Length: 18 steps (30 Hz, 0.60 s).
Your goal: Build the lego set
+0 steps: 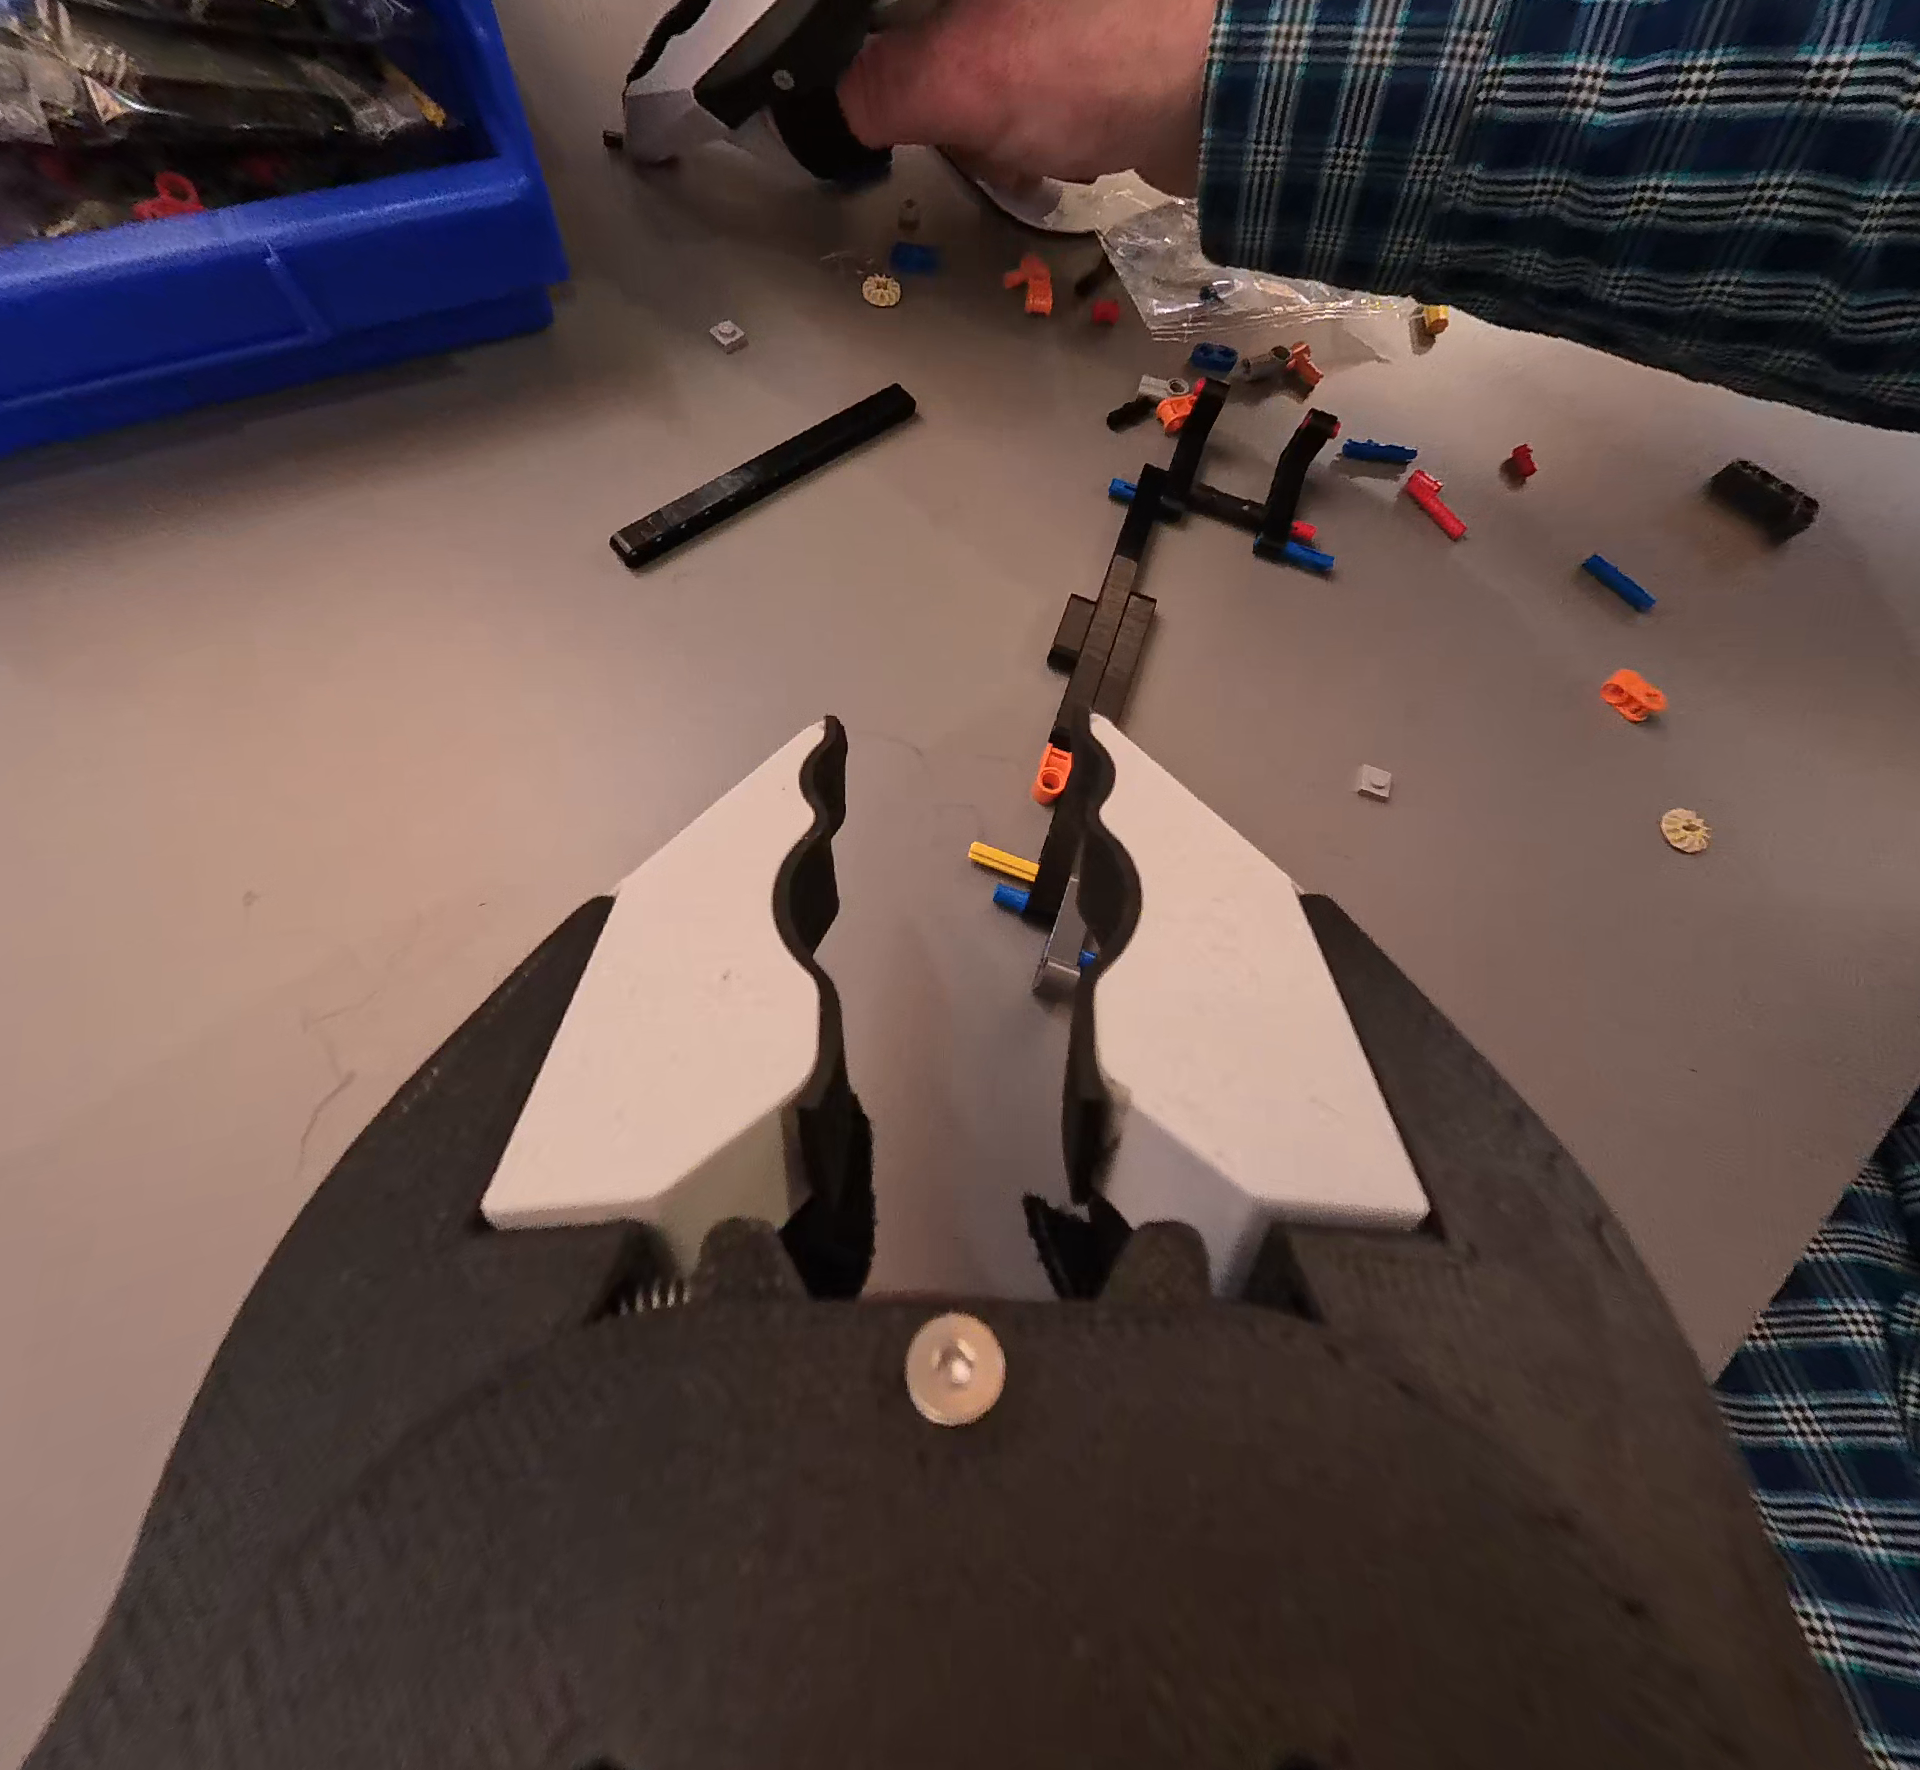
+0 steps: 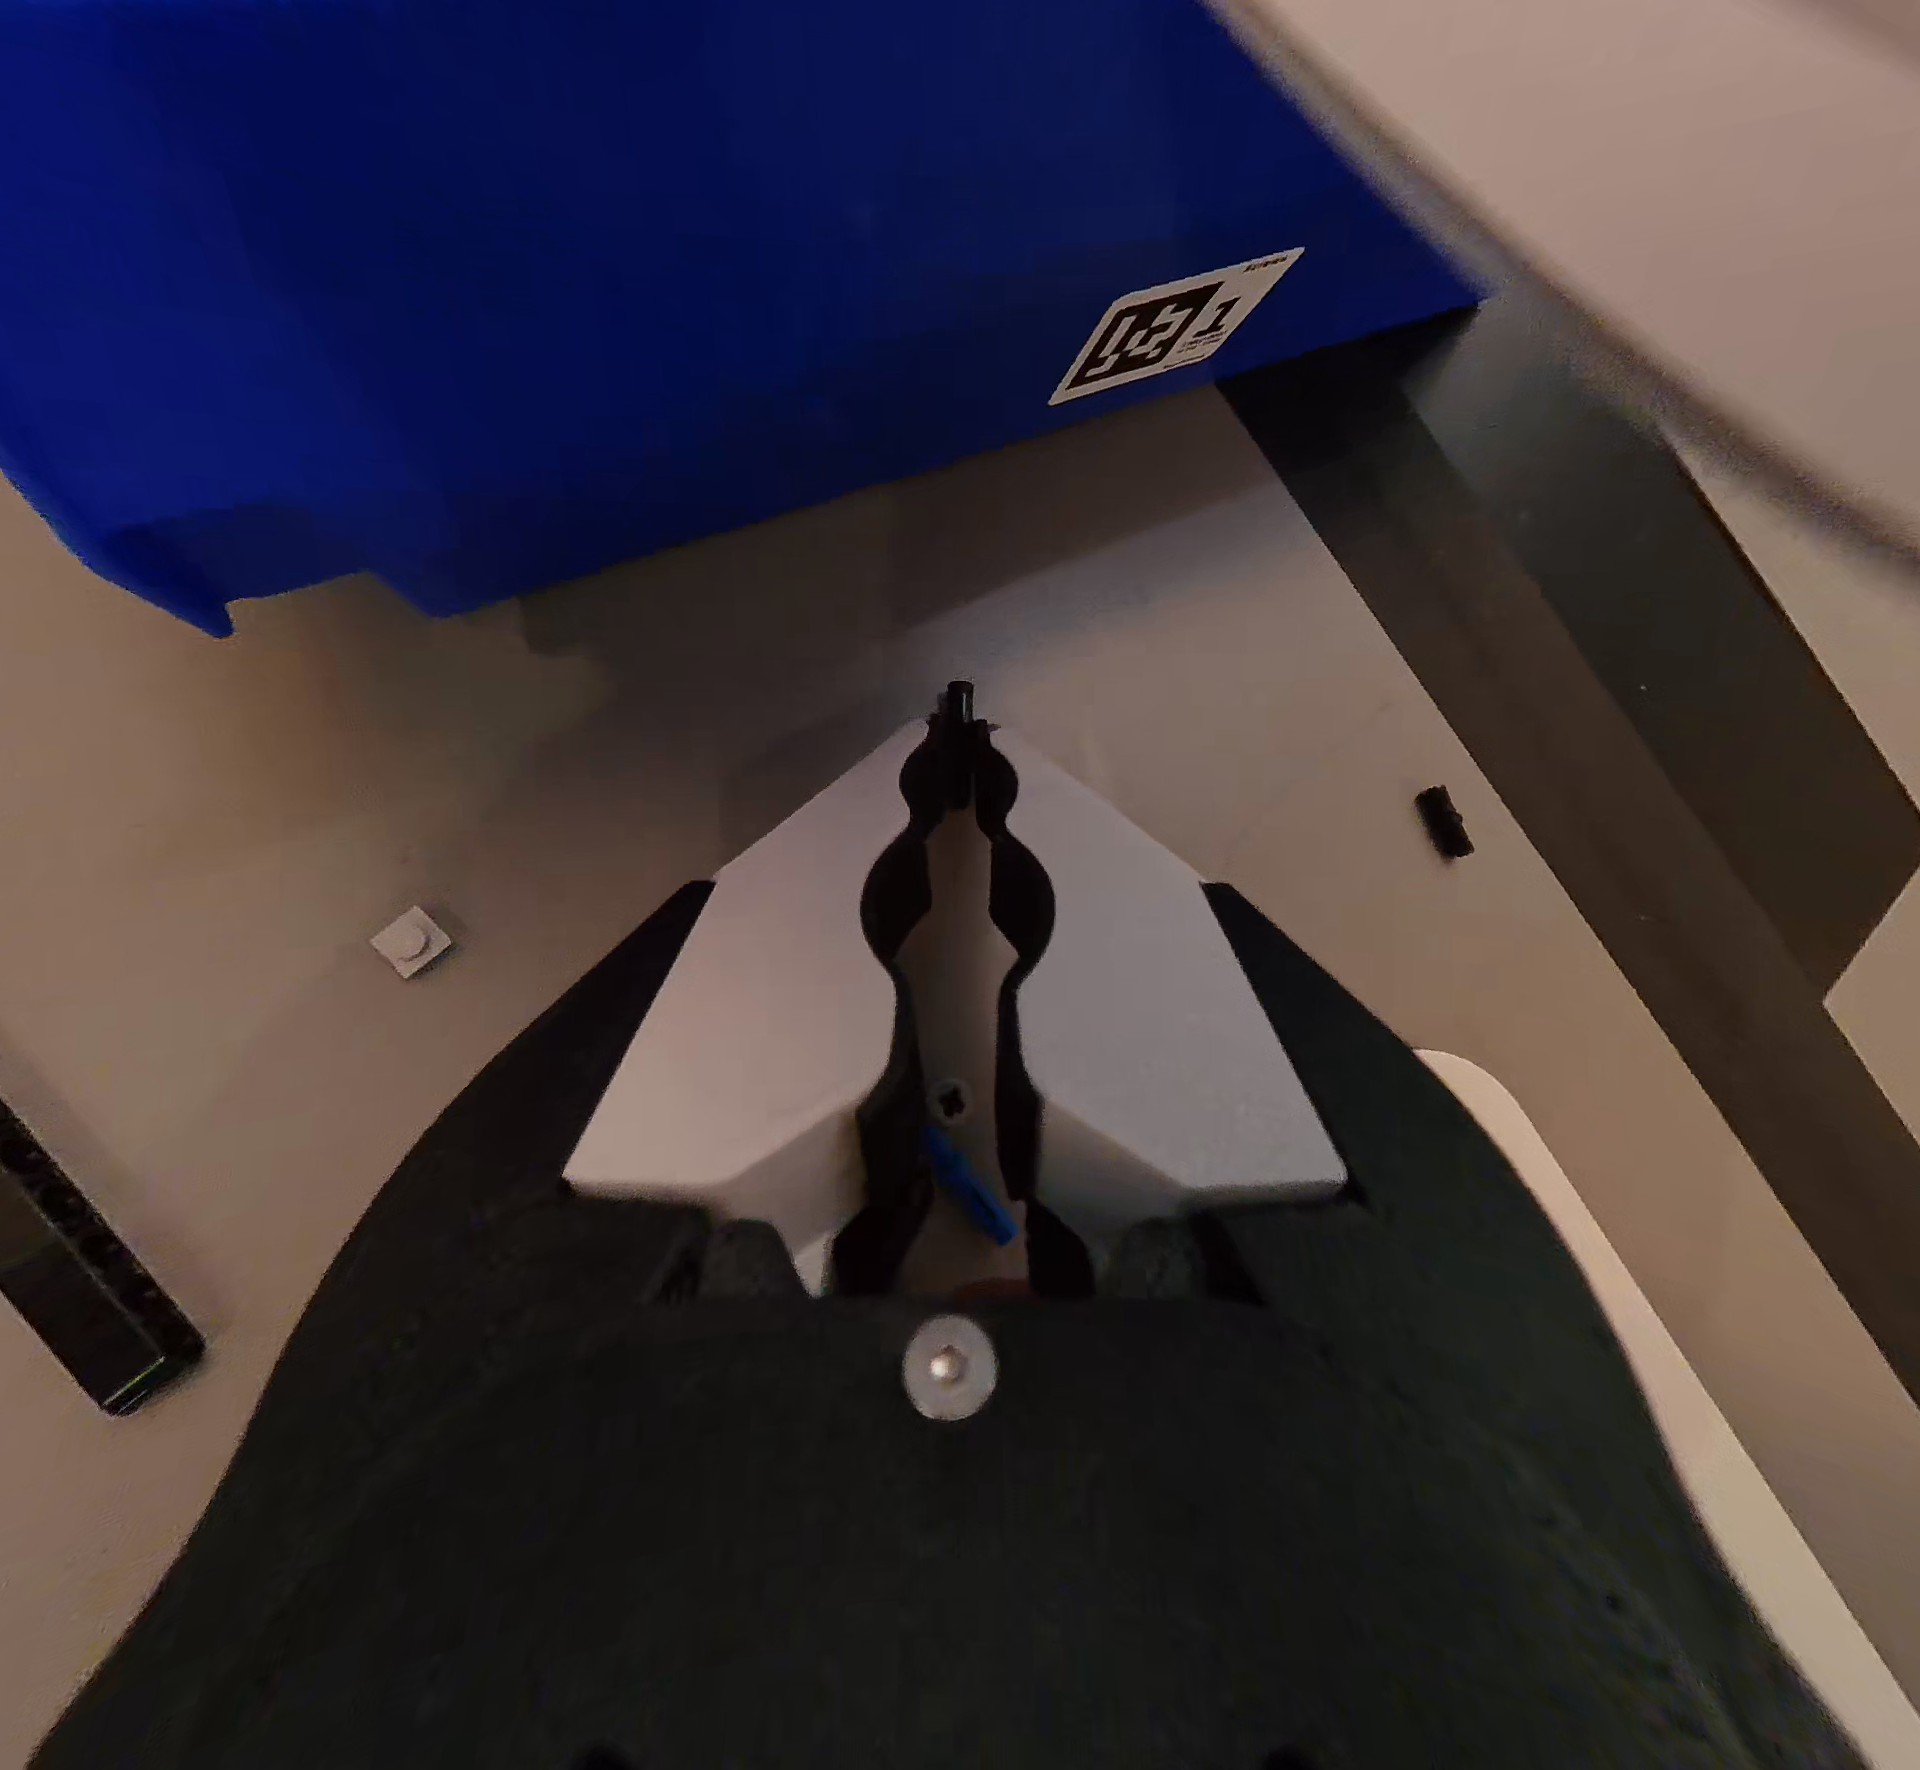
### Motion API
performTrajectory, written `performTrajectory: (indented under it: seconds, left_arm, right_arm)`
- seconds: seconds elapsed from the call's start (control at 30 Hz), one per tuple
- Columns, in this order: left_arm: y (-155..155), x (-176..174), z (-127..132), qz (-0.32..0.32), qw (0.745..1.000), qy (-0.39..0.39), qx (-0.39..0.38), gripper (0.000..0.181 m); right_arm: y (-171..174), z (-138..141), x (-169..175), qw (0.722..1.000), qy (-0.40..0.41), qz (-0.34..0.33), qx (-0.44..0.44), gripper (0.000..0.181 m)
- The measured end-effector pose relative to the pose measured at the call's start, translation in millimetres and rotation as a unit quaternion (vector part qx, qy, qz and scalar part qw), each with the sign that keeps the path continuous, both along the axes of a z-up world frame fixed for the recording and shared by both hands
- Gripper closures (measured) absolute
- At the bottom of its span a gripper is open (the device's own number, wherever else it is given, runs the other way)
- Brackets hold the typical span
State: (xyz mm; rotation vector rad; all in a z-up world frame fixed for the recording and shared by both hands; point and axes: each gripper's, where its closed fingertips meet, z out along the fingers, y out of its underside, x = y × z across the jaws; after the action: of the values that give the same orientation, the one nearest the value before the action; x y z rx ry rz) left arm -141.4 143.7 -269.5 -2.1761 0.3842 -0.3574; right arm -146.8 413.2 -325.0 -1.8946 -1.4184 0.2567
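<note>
In the left wrist view a long black lego assembly (image 1: 1127,598) with blue, yellow and orange pins lies on the grey table (image 1: 416,785). Its near end runs along the inside of my left gripper's right finger. My left gripper (image 1: 958,744) is open and empty, low over the table. A hand holds my right gripper (image 1: 758,58) at the top, near the blue bin (image 1: 260,286). In the right wrist view my right gripper (image 2: 956,733) is shut on a small black pin (image 2: 958,707) that sticks out past the tips, above the table in front of the blue bin (image 2: 623,214).
A long black beam (image 1: 764,473) lies left of the assembly. Loose pieces are scattered to the right: an orange connector (image 1: 1633,694), a tan gear (image 1: 1683,830), a black brick (image 1: 1763,499) and a plastic bag (image 1: 1226,286). A grey plate (image 2: 414,941) and a black pin (image 2: 1444,821) lie near my right gripper. My right fingertips sit around 30 cm from my left ones. The grey plate (image 2: 414,941) is about 9 cm from my right fingertips and 20 cm from my left. Seen from the left wrist view (image 1: 727,325) as well.
</note>
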Motion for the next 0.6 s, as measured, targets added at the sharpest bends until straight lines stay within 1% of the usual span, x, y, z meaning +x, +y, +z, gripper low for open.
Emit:
performTrajectory:
  seconds: [0.23,0.47,0.6]
  left_arm:
    - [0.7,-0.3,1.3,0.0,1.0,0.001,0.002,0.14]
    - [1.3,1.7,0.2,-0.002,1.0,0.002,0.0,0.14]
    - [1.7,3.5,-0.1,-0.003,1.0,0.006,0.001,0.14]
  right_arm:
    - [-18.8,0.1,7.8,0.999,-0.014,0.025,-0.014,0.179]
    - [-55.9,0.0,18.6,0.997,-0.021,0.073,-0.024,0.18]
    - [-78.9,7.6,24.8,0.995,-0.003,0.1,-0.031,0.18]
